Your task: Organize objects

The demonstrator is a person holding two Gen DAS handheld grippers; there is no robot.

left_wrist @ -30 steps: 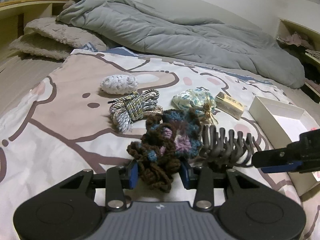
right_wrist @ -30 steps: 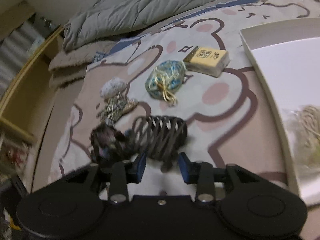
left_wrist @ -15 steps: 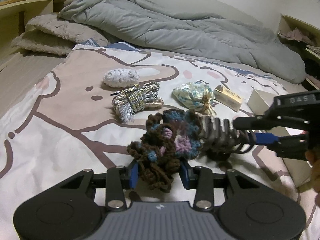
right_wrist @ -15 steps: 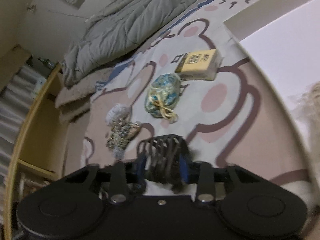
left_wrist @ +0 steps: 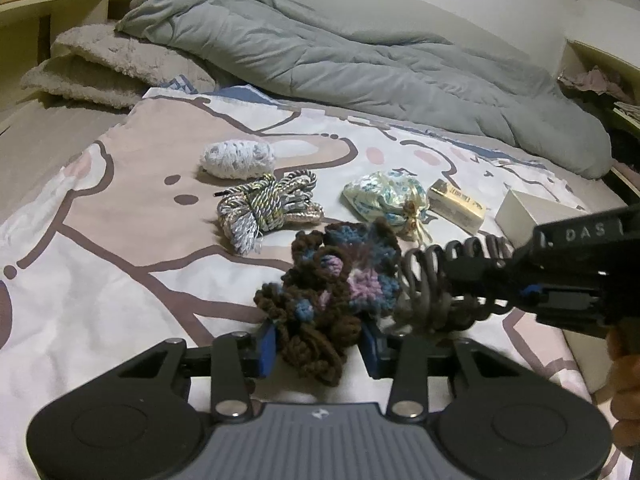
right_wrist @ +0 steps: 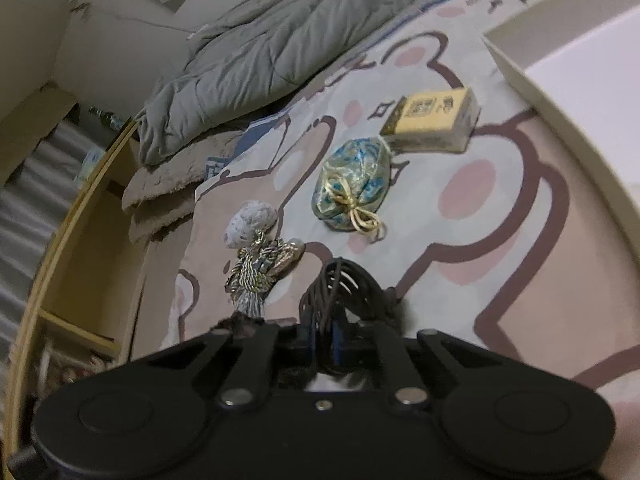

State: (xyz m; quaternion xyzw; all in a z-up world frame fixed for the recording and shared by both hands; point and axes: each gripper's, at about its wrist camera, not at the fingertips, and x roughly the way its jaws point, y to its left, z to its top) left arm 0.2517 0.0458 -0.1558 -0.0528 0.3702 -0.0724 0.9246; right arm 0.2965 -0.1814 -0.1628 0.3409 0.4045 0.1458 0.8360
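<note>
The right gripper (right_wrist: 324, 340) is just closing its jaws on the dark hair claw (right_wrist: 344, 288), pinched between them on the bed (left_wrist: 100, 280). The left gripper (left_wrist: 318, 350) is holding the crocheted scrunchie (left_wrist: 328, 292) in narrow jaws. Next move, likely: lifting the claw clear and carrying it to the white box (right_wrist: 568, 80) right of the right jaws.

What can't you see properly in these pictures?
- White box: in the left wrist view the right tongs cover most of it; the right wrist view's edge cuts it off.
- Hair claw: its near end is hidden between the shut right tongs in the right wrist view.
- Print on the small yellow box: too small to read.
</note>
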